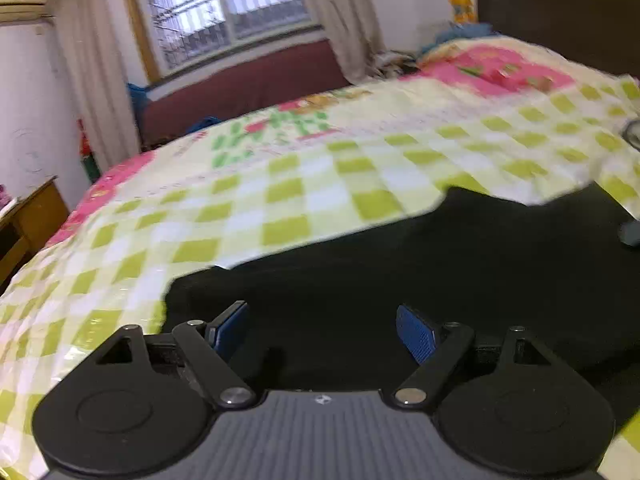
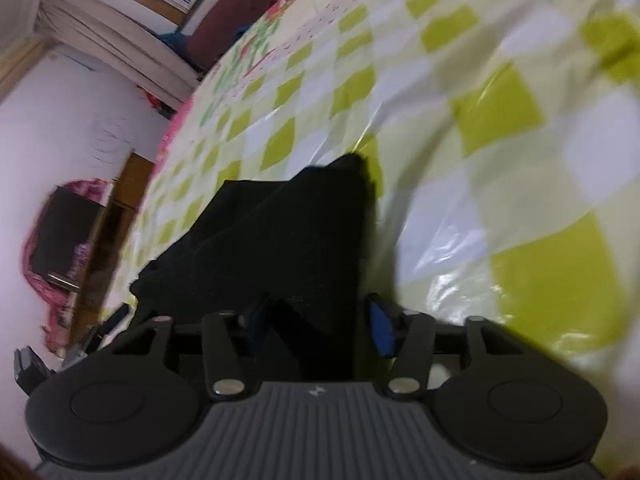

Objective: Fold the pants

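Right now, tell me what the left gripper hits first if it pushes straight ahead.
Most likely the black pants: the left gripper points down at them, jaws open and empty, with the checked bedcover beyond. Depth is unclear.

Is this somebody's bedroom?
Most likely yes, a bedroom at home: a bed with a green-checked cover, a curtained window, and black pants lying on the bed.

Left tongs (image 1: pixel 320 332) agape, right tongs (image 2: pixel 320 326) parted, both angled downward.
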